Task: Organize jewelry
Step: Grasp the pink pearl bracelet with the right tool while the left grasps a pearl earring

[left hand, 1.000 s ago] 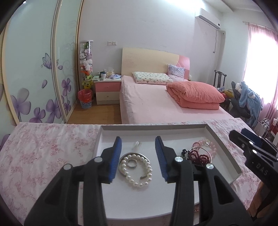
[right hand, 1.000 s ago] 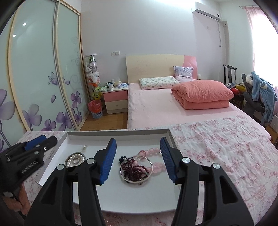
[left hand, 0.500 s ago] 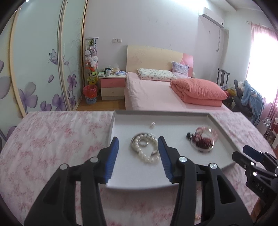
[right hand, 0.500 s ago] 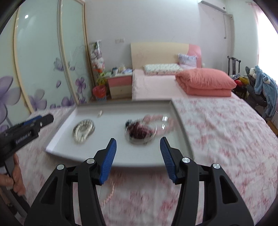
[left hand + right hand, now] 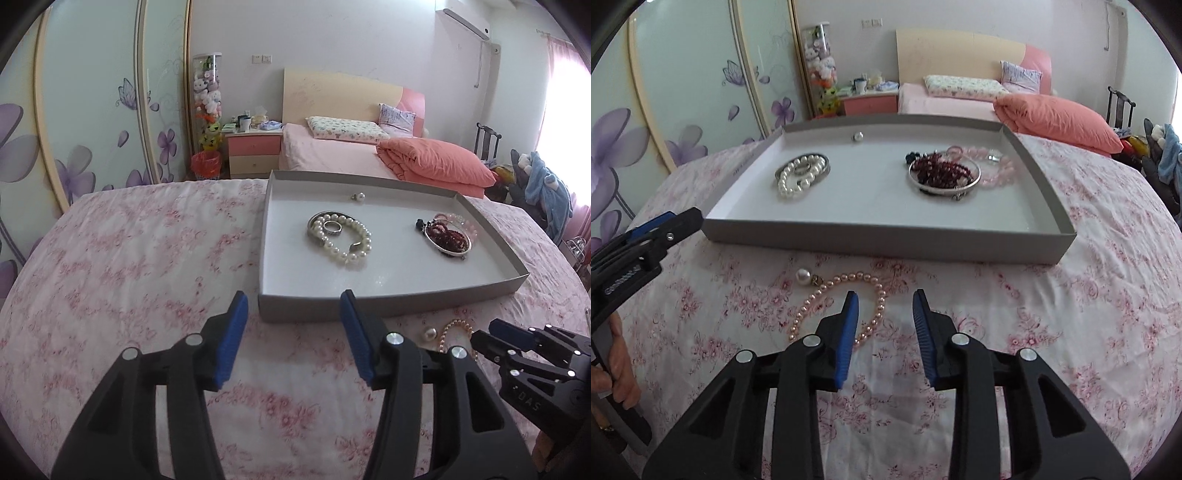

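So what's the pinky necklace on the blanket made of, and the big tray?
The pink necklace looks like glossy pearl-type beads, real or imitation I cannot tell; each bead shines. The tray looks like matte grey cardboard, judging by its thin folded walls and dull surface.

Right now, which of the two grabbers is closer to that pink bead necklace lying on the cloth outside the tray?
Right. The right gripper hovers directly over the pink bead necklace; the left gripper is off to its left.
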The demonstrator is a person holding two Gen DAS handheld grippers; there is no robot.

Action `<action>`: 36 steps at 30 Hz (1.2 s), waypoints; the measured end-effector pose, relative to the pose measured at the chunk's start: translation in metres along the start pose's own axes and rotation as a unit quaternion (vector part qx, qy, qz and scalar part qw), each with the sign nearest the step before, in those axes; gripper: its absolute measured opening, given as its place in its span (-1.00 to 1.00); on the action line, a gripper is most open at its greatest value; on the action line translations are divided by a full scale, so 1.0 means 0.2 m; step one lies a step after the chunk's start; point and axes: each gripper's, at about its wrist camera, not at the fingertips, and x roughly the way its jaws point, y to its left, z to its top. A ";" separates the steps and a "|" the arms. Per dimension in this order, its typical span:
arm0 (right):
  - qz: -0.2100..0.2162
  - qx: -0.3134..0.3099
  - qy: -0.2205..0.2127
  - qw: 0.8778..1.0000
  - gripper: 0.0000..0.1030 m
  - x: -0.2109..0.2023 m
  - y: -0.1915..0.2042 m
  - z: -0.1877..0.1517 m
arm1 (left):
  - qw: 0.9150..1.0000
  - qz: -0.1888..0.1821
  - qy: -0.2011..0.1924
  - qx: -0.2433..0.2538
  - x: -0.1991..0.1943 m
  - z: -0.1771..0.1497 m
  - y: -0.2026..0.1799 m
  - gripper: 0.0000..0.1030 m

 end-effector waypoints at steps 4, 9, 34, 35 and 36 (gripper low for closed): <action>-0.011 -0.016 0.011 1.000 -0.80 0.02 0.02 -0.01 | 1.000 0.000 0.004 0.001 -0.02 -0.02 0.00 0.08; -0.025 -0.008 0.010 1.000 -0.87 -0.01 -0.03 -0.04 | 1.000 -0.014 0.009 0.013 -0.02 -0.02 -0.06 0.13; -0.101 0.082 0.003 0.991 -0.86 -0.08 -0.41 -0.09 | 0.989 -0.059 0.100 0.091 0.23 -0.08 -0.53 -0.12; -0.101 0.082 0.003 0.991 -0.86 -0.08 -0.41 -0.09 | 0.989 -0.057 0.103 0.090 0.23 -0.09 -0.52 -0.18; -0.101 0.082 0.003 0.992 -0.86 -0.08 -0.41 -0.09 | 0.990 -0.052 0.099 0.090 0.23 -0.09 -0.52 -0.24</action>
